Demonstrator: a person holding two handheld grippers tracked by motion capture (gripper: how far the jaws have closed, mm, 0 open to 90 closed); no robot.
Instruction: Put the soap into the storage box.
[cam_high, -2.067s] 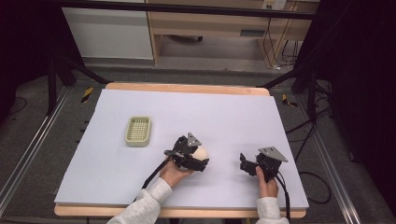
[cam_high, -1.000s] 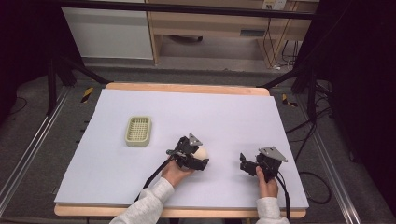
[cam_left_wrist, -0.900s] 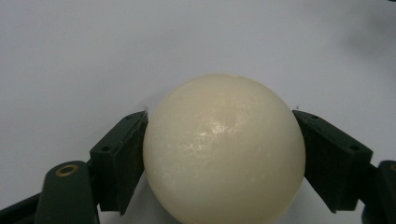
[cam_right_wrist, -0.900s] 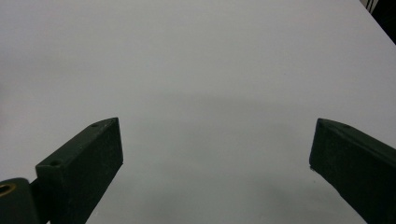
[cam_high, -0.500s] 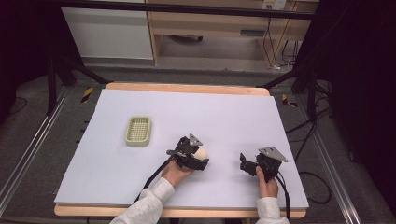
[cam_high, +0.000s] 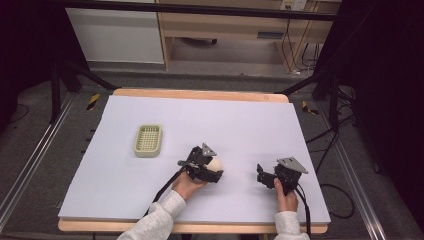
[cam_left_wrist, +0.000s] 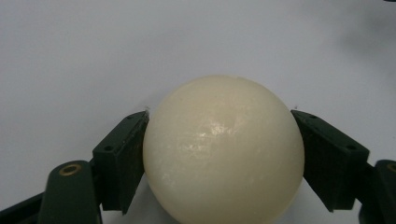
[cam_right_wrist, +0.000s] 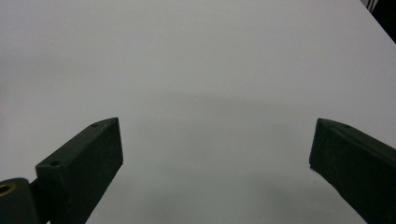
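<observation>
the left gripper (cam_high: 212, 167) has its jaws pressed on both sides of a cream ball (cam_left_wrist: 223, 149), low over the near middle of the table (cam_high: 240, 125), likely for carrying. the right gripper (cam_high: 264, 176) idles wide apart nearby. farther left sits a green tray (cam_high: 148, 140), perhaps its destination.

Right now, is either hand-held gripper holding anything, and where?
The left hand-held gripper clamps the cream ball across its widest part; the right hand-held gripper is open, holding nothing.
</observation>
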